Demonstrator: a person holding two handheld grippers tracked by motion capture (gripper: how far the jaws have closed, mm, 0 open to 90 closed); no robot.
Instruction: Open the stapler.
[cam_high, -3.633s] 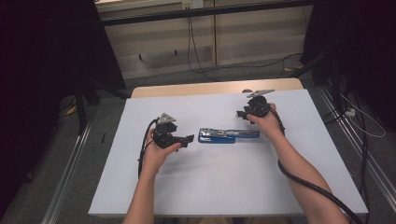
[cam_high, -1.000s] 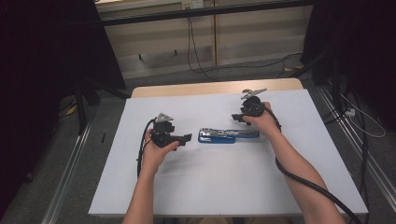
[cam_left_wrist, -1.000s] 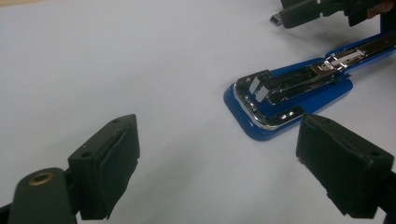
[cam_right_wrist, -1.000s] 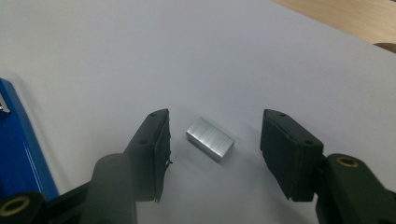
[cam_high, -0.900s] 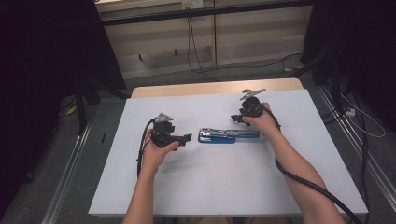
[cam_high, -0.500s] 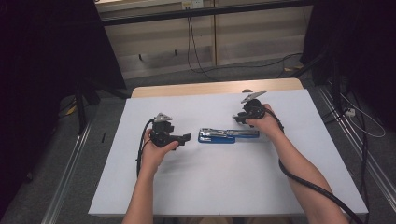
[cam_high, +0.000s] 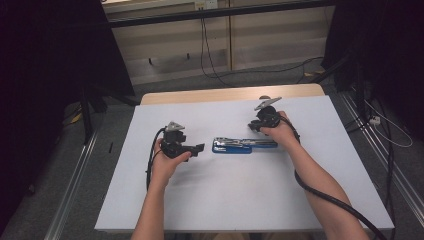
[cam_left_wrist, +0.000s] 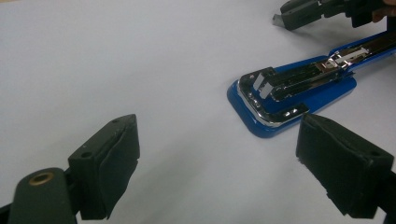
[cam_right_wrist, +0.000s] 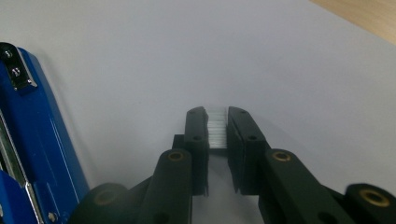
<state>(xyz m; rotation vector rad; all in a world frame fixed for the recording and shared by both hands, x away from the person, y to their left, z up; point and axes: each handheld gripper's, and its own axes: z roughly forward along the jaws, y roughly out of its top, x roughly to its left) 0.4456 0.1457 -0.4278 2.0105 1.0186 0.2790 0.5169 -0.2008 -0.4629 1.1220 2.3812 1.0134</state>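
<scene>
The blue stapler (cam_high: 239, 145) lies swung open flat near the middle of the surface (cam_high: 240, 200), its magazine bared; the right hand-held gripper (cam_right_wrist: 216, 122) has just been closing and now clamps a strip of staples (cam_right_wrist: 216, 129) beside it; the left hand-held gripper (cam_left_wrist: 219, 154) waits with jaws wide apart toward the left edge, holding nothing. Pick-up looks done; loading the strip and shutting the stapler remain.

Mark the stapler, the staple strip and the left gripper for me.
stapler (cam_high: 231, 146): high view, on its blue base.
staple strip (cam_right_wrist: 216, 129): right gripper view, on the silvery strip between the right gripper's pads.
left gripper (cam_left_wrist: 217, 154): left gripper view, midway between its two wide-open fingertips.
</scene>
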